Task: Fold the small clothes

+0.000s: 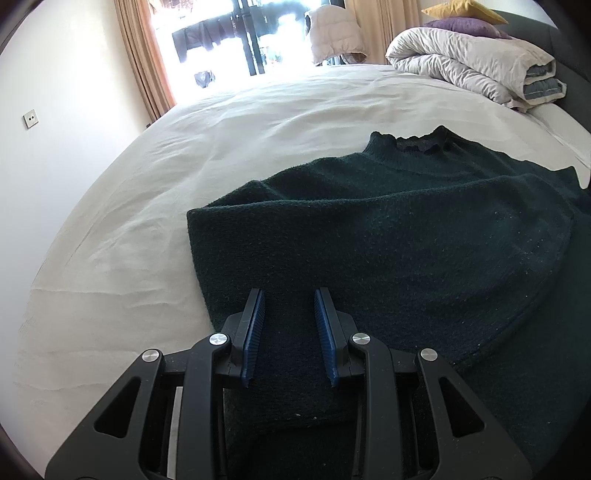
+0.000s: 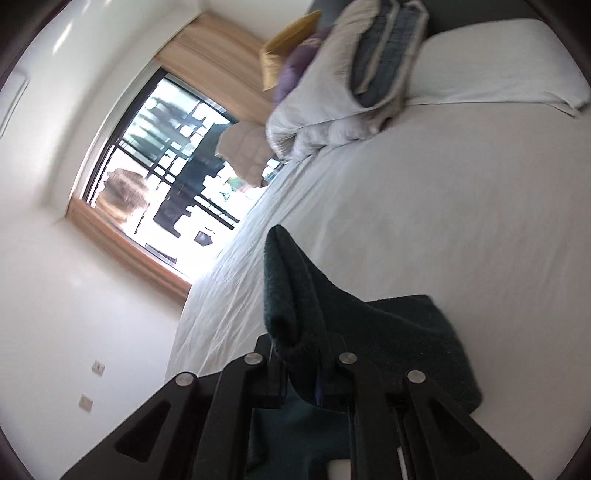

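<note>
Pinching hard, the right gripper (image 2: 299,363) has a fold of the dark green sweater (image 2: 295,295) bunched between its fingers, jaws nearly together, the knit bulging up and over the tips and hiding them. That fold stands up off the bed (image 2: 461,221) in a peak, with more of the cloth trailing down to the right and lying on the sheet. The right wrist view is rolled hard over and blurred, so the window (image 2: 166,166) sits tilted at the left with its tan curtain (image 2: 218,37) above, and I'd say the rolled duvet (image 2: 332,103) and 2 cushions are up top, though they are smeared.

Over to the left gripper (image 1: 289,332): its 2 blue pads (image 1: 255,332) stand a narrow gap apart with a strip of sweater (image 1: 406,229) running between them. Whether the pads actually press that cloth I can't tell from here. The garment spreads away from the fingers across the white bed (image 1: 184,166), collar at the far end, 1 edge folded over the body toward the right, its lower right part reaching the frame edge. Beyond it, the duvet (image 1: 472,62) lies at the far right corner with a purple cushion (image 1: 465,26) and a yellow cushion (image 1: 461,9) on top. A bright window (image 1: 236,40) and curtain (image 1: 144,55) close the far side, and a wall socket (image 1: 30,118) sits at the left.
</note>
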`<state>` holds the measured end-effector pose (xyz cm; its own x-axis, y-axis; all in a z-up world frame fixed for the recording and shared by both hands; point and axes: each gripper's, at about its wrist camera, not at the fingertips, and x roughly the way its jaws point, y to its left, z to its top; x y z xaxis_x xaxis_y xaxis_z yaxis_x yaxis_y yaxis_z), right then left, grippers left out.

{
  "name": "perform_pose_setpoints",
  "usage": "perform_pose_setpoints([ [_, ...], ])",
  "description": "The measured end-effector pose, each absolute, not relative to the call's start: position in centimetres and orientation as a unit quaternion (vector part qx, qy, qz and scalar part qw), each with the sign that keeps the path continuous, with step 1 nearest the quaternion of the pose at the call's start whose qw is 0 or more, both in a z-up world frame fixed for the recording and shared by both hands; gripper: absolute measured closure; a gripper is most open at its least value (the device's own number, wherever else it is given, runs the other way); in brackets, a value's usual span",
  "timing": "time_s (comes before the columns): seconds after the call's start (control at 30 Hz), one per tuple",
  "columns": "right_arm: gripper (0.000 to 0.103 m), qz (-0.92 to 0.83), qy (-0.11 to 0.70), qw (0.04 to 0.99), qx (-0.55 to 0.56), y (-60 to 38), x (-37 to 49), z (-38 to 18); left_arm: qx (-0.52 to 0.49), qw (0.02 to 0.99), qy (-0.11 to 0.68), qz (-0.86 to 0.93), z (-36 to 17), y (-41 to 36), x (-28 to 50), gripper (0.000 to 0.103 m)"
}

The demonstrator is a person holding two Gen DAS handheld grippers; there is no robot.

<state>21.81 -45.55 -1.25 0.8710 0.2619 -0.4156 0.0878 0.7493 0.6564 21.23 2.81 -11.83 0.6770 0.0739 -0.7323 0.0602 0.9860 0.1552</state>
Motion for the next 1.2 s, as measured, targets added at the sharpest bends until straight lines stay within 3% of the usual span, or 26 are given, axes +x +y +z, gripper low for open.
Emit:
perform_pose_setpoints([
  [0.17,0.090,0.120,0.285,0.919,0.245,-31.4,23.7,-0.5,0.041,0.915,0.400,-0.013,-11.6,4.0,21.2,0.075],
  [0.33,0.090,0.151,0.344,0.908,0.186,-21.5,25.2,-4.2,-0.047,0.914,0.401,-0.049,-10.9,6.4,21.0,0.073],
  [0.47,0.090,0.168,0.351,0.910,0.145,-16.5,25.0,-5.1,-0.150,0.902,0.389,-0.110,-10.8,8.7,20.6,0.045],
  [0.83,0.090,0.195,0.383,0.898,0.091,-7.6,25.3,-8.7,-0.310,0.883,0.331,-0.124,-10.0,14.2,16.9,0.035],
  [1.0,0.088,0.202,0.397,0.893,0.071,-4.1,26.1,-10.3,-0.336,0.878,0.324,-0.108,-9.8,16.7,15.2,0.035],
  [1.2,0.073,0.200,0.414,0.886,0.055,-1.6,27.0,-12.9,-0.326,0.881,0.328,-0.100,-9.2,17.6,14.7,0.035],
])
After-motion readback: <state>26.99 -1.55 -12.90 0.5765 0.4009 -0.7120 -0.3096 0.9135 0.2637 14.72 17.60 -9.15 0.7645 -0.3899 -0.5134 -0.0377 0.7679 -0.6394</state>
